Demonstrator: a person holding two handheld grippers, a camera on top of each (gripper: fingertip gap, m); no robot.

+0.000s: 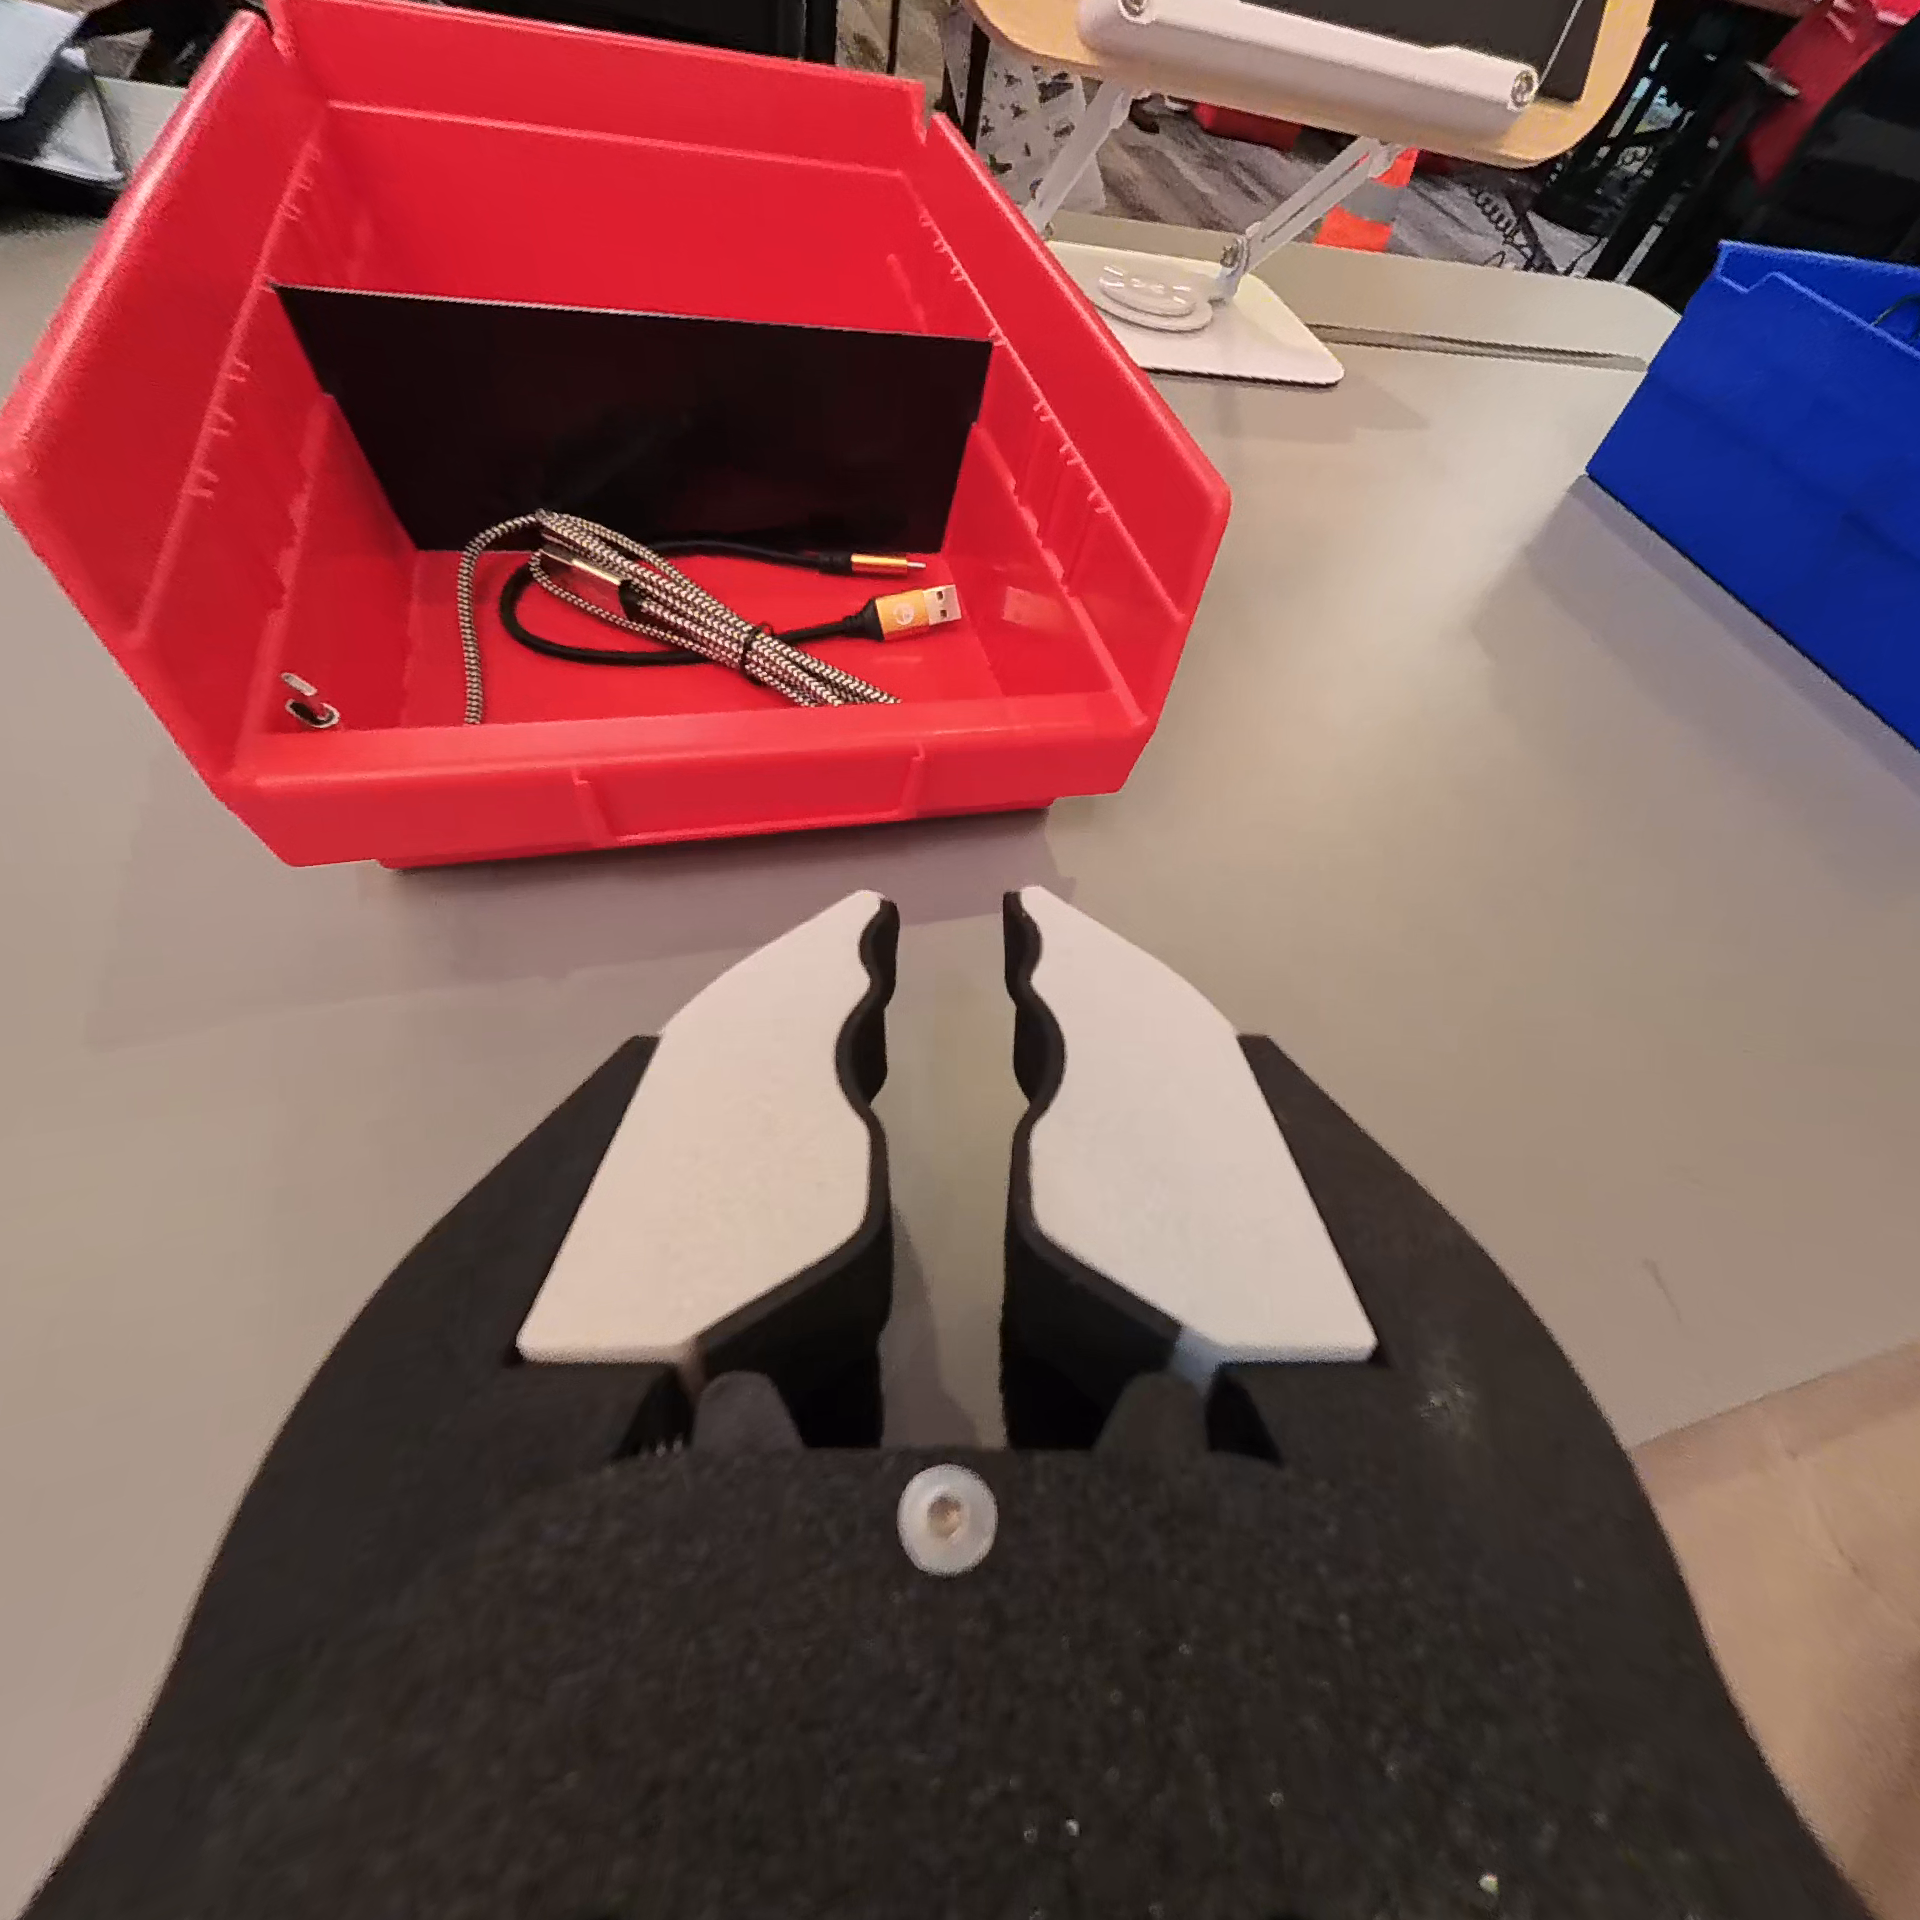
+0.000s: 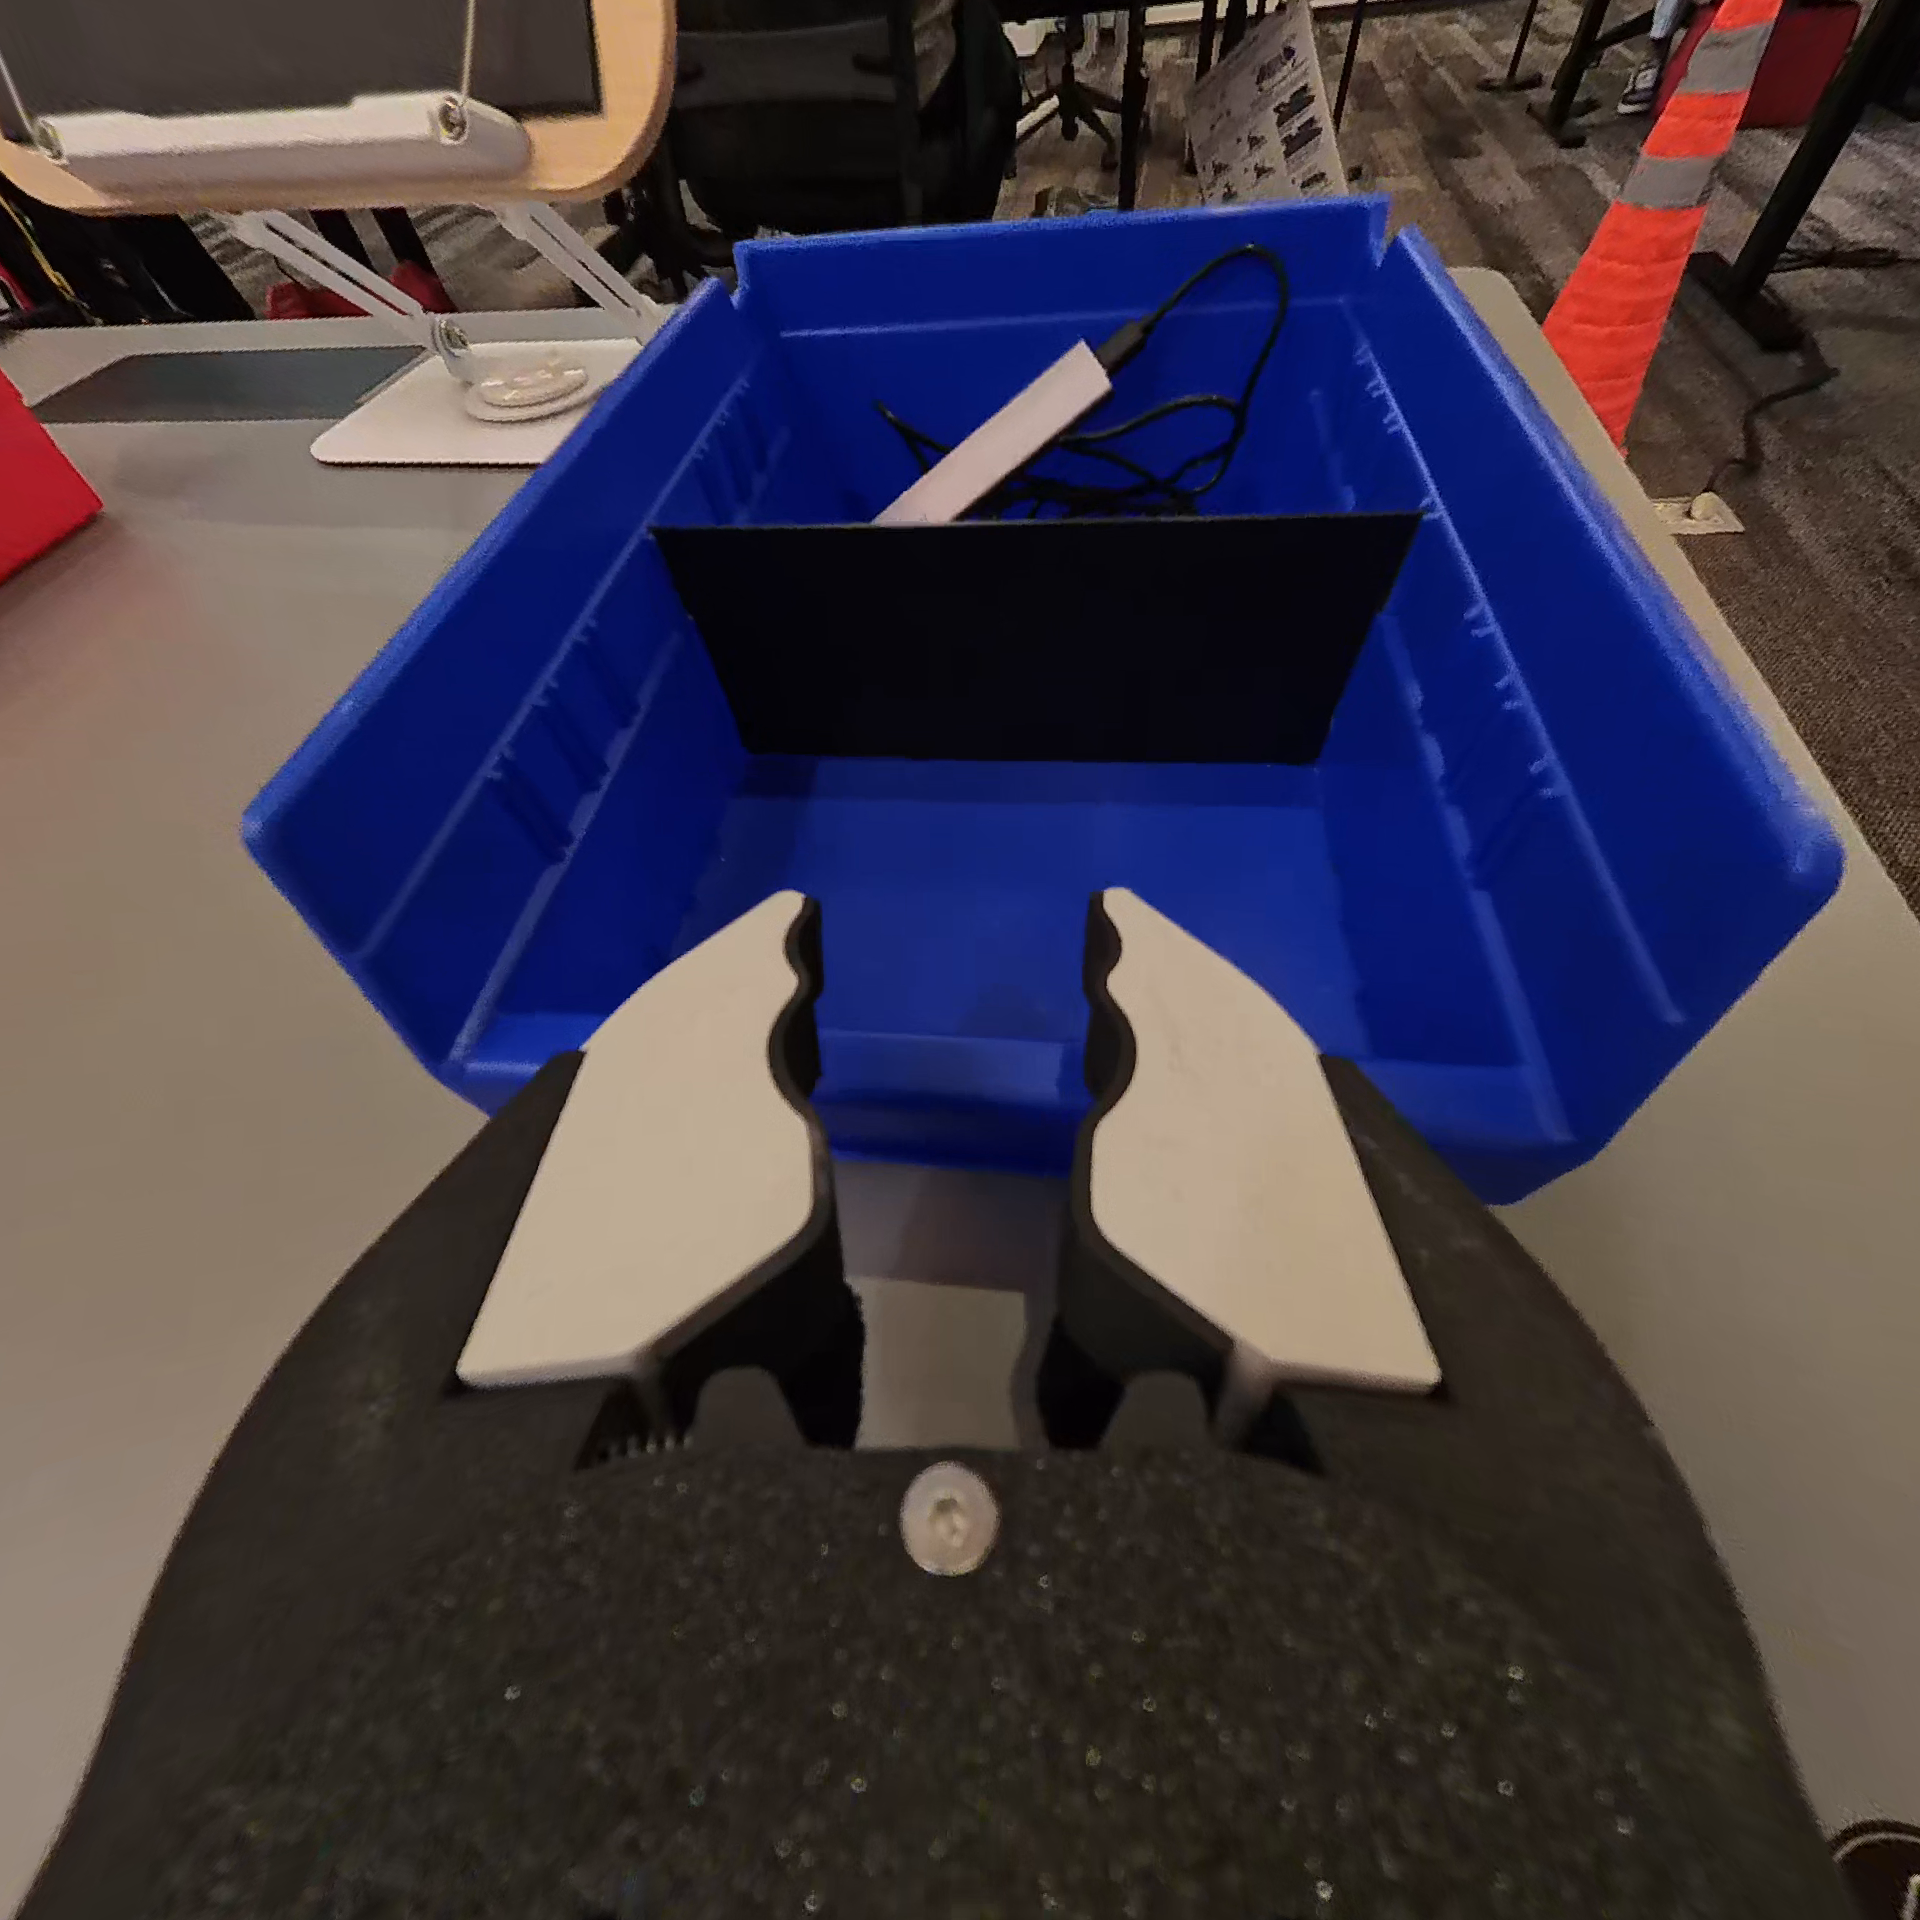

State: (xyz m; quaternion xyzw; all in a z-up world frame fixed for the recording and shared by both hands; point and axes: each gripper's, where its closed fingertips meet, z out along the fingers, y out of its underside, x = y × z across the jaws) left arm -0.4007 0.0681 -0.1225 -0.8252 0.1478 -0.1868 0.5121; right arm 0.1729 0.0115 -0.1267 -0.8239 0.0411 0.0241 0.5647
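A red bin point(image 1: 727, 790) stands on the grey table point(image 1: 1455, 831), split by a black divider point(image 1: 644, 416). Its near compartment holds a braided black-and-white cable point(image 1: 665, 603), a black cable with a gold USB plug point(image 1: 914, 611) and a small metal piece point(image 1: 310, 701) in the front left corner. My left gripper point(image 1: 945, 909) is narrowly open and empty, over the table just short of the red bin's front lip. My right gripper point(image 2: 951, 904) is open and empty, its tips over the front lip of a blue bin point(image 2: 499, 790). Behind the blue bin's black divider point(image 2: 1029, 634) lie a pale bar-shaped device point(image 2: 997, 436) and its thin black cable point(image 2: 1174, 457).
The blue bin point(image 1: 1787, 447) stands to the right of the red one, whose corner shows in the right wrist view point(image 2: 36, 478). A white stand with a wooden-edged board point(image 2: 468, 416) sits at the table's back. An orange cone point(image 2: 1642, 229) stands on the floor beyond the table's right edge. My right fingertips sit around 60 cm from my left ones.
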